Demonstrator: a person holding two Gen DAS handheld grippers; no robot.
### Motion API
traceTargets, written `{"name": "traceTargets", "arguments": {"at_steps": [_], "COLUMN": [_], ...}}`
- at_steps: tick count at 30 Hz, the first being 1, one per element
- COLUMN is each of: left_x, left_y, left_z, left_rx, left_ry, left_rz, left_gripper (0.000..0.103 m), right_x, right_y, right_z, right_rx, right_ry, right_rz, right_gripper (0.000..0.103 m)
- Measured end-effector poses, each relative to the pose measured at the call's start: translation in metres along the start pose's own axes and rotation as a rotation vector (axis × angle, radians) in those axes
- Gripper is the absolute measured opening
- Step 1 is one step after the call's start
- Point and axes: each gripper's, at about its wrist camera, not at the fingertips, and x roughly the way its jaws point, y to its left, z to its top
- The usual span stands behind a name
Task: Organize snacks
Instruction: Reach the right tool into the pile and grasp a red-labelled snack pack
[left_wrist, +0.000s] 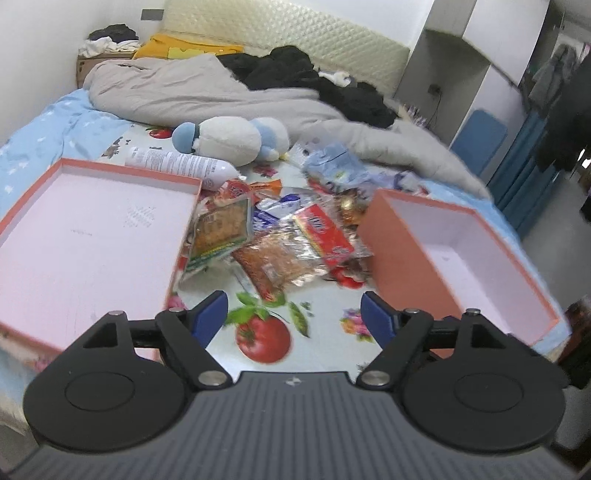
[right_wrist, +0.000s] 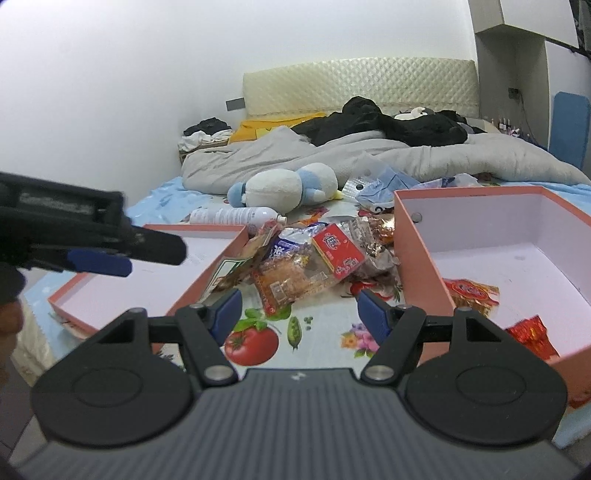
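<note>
A heap of snack packets (left_wrist: 280, 236) lies on a fruit-print cloth (left_wrist: 325, 295) on the bed, between two pink boxes. On top are a red packet (left_wrist: 323, 232) and a clear bag of brown snacks (left_wrist: 273, 266). A shallow tray (left_wrist: 92, 236) on the left is bare inside. My left gripper (left_wrist: 295, 317) is open over the cloth, just short of the heap. In the right wrist view the deep box (right_wrist: 417, 258) holds two red packets (right_wrist: 471, 290). My right gripper (right_wrist: 299, 314) is open, empty, near the heap (right_wrist: 314, 262). The left gripper (right_wrist: 122, 254) shows over the tray (right_wrist: 155, 273).
A blue-and-white plush toy (left_wrist: 229, 140) and a white bottle (left_wrist: 181, 162) lie behind the heap. A grey duvet (left_wrist: 207, 92) with black clothes (left_wrist: 303, 74) fills the far bed. Loose plastic wrappers (left_wrist: 332, 162) lie behind the deep box. A wardrobe (left_wrist: 480, 55) stands right.
</note>
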Motion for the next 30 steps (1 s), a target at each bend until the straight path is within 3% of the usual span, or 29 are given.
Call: {"name": "traceTargets", "arguments": {"at_steps": [5, 16, 25, 30], "left_x": [0.05, 0.131, 0.189, 0.217], "left_y": [0.005, 0.026, 0.03, 0.033], "left_z": [0.02, 0.046, 0.073, 0.082], "left_rx": [0.052, 0.033, 0.055, 0.076], "left_ry": [0.014, 0.087, 0.155, 0.186], "left_rz": [0.034, 0.037, 0.071, 0.115], "left_gripper": [0.082, 0.082, 0.082, 0.081], "right_x": [0.028, 0.11, 0.155, 0.175], "right_y": [0.003, -0.006, -0.026, -0.029], "right_z": [0.0, -0.007, -0.015, -0.013], "right_rx": [-0.02, -0.005, 0.147, 0.24], "right_ry": [-0.02, 0.009, 0.088, 0.167], "right_rz": [-0.012, -0.085, 0.063, 0.095], "right_gripper": [0.071, 0.071, 0.071, 0.071]}}
